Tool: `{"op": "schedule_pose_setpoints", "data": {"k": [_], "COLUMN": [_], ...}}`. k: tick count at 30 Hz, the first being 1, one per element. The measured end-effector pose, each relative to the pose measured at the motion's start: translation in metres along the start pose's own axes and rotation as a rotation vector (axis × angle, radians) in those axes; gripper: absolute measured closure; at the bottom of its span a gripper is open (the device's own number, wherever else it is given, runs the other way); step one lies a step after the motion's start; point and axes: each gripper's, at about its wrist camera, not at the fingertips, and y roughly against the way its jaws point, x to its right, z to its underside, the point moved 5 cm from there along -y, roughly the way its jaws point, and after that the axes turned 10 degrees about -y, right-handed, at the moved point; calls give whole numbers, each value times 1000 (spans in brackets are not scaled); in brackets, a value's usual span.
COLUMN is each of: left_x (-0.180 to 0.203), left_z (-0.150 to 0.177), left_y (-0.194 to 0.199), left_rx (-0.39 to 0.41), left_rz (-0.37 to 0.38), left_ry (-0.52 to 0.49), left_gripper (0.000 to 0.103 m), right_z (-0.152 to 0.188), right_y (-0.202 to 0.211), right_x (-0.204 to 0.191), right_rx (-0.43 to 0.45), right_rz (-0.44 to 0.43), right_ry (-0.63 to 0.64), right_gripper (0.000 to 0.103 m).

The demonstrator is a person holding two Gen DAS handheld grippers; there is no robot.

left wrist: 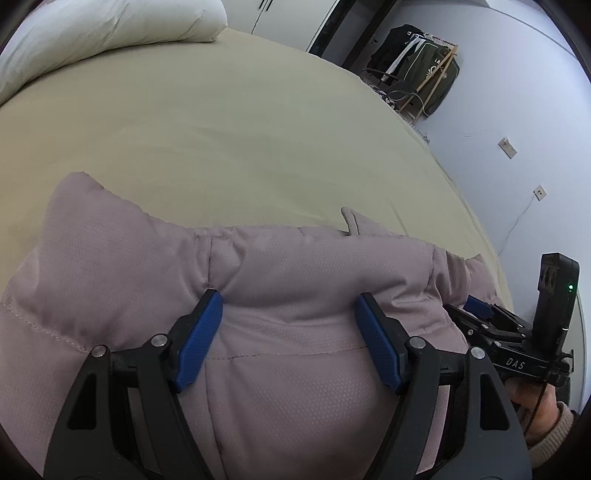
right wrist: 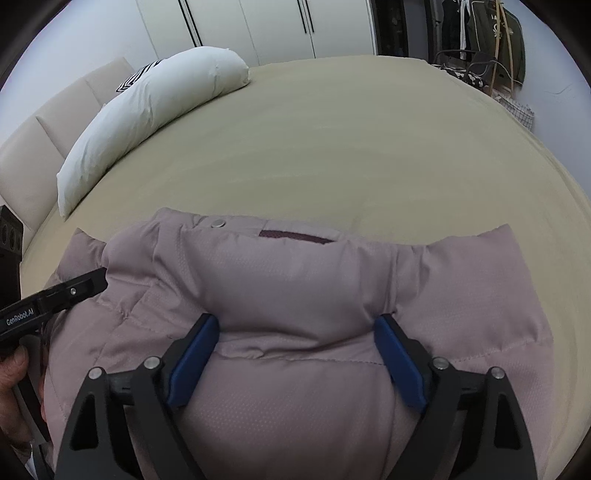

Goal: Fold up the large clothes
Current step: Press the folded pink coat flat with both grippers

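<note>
A dusty pink padded jacket [left wrist: 280, 280] lies folded on the beige bed [left wrist: 229, 140]. My left gripper [left wrist: 288, 306] is open, its blue pads [left wrist: 199, 339] straddling a puffy fold of the jacket. In the right wrist view the jacket [right wrist: 295, 280] shows a snap button and a dark label at its far edge. My right gripper [right wrist: 295, 328] is open too, with its pads [right wrist: 192, 354] on either side of a bulge of the jacket. The right gripper also shows at the right in the left wrist view [left wrist: 476, 308]. The left gripper shows at the left in the right wrist view [right wrist: 92, 282].
A long white pillow [right wrist: 147, 122] lies along the padded headboard [right wrist: 40, 140]. White wardrobe doors [right wrist: 258, 26] stand beyond the bed. A rack with dark clothes [left wrist: 417, 70] stands by the wall, and wall sockets with a cable [left wrist: 539, 192] are on the right.
</note>
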Motion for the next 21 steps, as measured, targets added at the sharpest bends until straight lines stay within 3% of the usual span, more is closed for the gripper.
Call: {"op": "schedule_pose_setpoints", "data": {"k": [5, 8, 11, 15, 18, 19, 21], "left_x": [-21, -20, -25, -38, -33, -26, -8], "left_z": [0, 1, 21, 56, 52, 26, 22], "left_y": [-6, 6, 44, 54, 40, 30, 31], "left_rx": [-13, -15, 48, 128, 93, 78, 78], "left_rz": [13, -29, -74, -83, -140, -160, -228], "left_ry": [18, 9, 7, -8, -38, -43, -58], "left_gripper": [30, 29, 26, 24, 24, 24, 23], "right_z": [-6, -5, 17, 49, 46, 43, 41], "right_y": [-10, 18, 58, 59, 49, 51, 67], "right_x": [-10, -5, 2, 12, 5, 3, -1], "right_rx": [-4, 3, 63, 133, 152, 145, 142], "right_rz": [1, -6, 4, 11, 100, 126, 182], "right_ry": [-14, -38, -51, 13, 51, 53, 51], "right_gripper": [15, 20, 20, 14, 7, 6, 6]}}
